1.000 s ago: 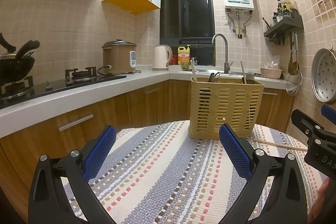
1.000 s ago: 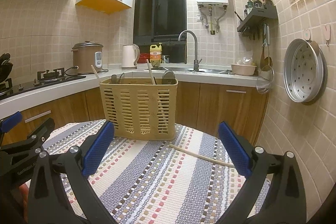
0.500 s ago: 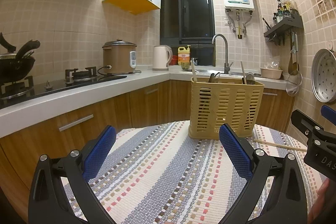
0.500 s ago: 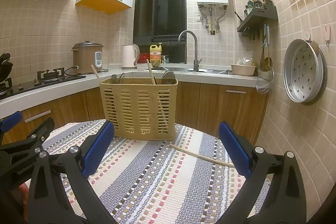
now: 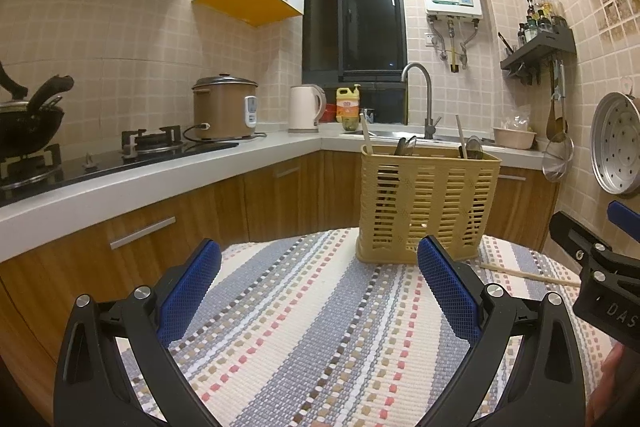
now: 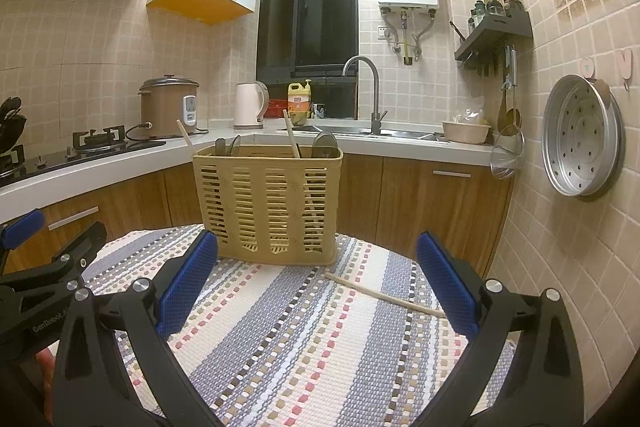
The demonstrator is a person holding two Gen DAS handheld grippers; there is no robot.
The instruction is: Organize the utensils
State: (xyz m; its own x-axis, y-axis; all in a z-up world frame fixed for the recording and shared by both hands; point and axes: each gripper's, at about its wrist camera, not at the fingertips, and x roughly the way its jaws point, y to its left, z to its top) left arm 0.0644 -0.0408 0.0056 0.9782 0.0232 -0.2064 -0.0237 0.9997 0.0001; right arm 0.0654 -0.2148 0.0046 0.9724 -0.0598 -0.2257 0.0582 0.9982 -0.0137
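A tan slotted utensil basket (image 5: 428,203) (image 6: 268,203) stands upright on a round table with a striped woven mat (image 5: 320,339) (image 6: 304,339). Chopsticks and metal spoons (image 6: 324,145) stick up out of it. One wooden chopstick (image 6: 384,295) (image 5: 528,274) lies flat on the mat, to the right of the basket. My left gripper (image 5: 320,287) hangs open above the mat, short of the basket, with nothing between its blue pads. My right gripper (image 6: 318,279) is open too, and the loose chopstick's far end runs up to its right pad (image 6: 448,287).
A kitchen counter (image 5: 160,183) wraps around the left and back with a gas hob, rice cooker (image 5: 224,109), kettle and sink. A steamer tray (image 6: 580,143) and a strainer hang on the right wall, close to the table. Each gripper shows at the edge of the other's view.
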